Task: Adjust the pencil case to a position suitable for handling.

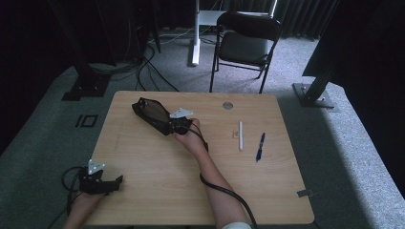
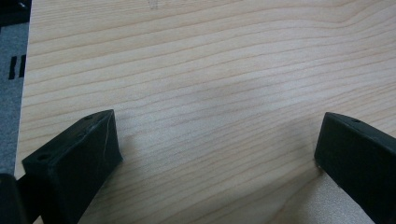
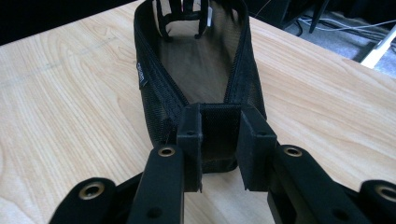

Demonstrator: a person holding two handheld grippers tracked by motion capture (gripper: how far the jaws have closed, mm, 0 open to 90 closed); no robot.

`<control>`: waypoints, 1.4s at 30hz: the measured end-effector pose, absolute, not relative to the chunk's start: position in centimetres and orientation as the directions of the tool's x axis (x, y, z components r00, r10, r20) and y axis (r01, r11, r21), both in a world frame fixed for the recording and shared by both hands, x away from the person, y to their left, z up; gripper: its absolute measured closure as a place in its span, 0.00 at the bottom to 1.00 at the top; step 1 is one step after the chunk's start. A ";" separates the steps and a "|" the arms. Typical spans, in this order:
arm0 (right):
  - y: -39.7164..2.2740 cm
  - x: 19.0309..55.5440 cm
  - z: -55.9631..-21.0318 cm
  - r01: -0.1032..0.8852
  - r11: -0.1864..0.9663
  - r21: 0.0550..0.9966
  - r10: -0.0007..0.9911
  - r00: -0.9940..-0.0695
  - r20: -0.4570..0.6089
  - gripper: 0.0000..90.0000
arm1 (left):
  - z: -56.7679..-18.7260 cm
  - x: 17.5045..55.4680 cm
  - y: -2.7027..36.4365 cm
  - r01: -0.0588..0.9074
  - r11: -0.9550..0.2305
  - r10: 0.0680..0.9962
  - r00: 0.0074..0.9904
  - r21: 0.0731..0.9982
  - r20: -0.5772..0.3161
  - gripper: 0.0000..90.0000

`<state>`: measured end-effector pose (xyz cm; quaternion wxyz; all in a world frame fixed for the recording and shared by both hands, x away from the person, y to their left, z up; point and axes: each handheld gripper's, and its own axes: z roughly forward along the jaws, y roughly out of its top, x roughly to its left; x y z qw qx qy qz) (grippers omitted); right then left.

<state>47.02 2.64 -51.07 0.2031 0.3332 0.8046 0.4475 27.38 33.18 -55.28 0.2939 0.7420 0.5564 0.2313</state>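
Observation:
A black mesh pouch (image 1: 150, 112) lies unzipped on the far left part of the wooden table (image 1: 157, 191). My right gripper (image 1: 167, 126) reaches across from the right and is shut on the pouch's near end. In the right gripper view both pads (image 3: 189, 135) press on the end of the pouch (image 3: 196, 70), whose zipper gapes wide with dark items at its far end. My left gripper (image 1: 117, 181) rests at the table's front left edge. Its jaws stand open over bare wood in the left gripper view (image 2: 217, 140).
A white pen (image 1: 240, 135), a small pale piece (image 1: 234, 134) and a blue pen (image 1: 260, 146) lie right of centre. A round cable hole (image 1: 228, 105) sits near the far edge. A black folding chair (image 1: 246, 43) stands beyond the table.

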 end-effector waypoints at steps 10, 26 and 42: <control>2.1 46.1 -51.2 0.360 0.377 0.854 0.713 -0.701 -0.019 0.81 | -55.3 27.4 33.2 0.690 -0.209 0.961 0.275 0.693 0.017 0.00; 0.3 44.3 -51.2 0.372 0.362 0.855 0.717 -0.697 0.000 0.81 | -55.3 27.4 33.2 0.690 -0.209 0.961 0.274 0.693 0.017 0.00; -2.6 42.5 -51.2 0.385 0.361 0.850 0.724 -0.690 0.005 0.82 | -55.3 27.4 33.2 0.690 -0.209 0.962 0.274 0.693 0.017 0.00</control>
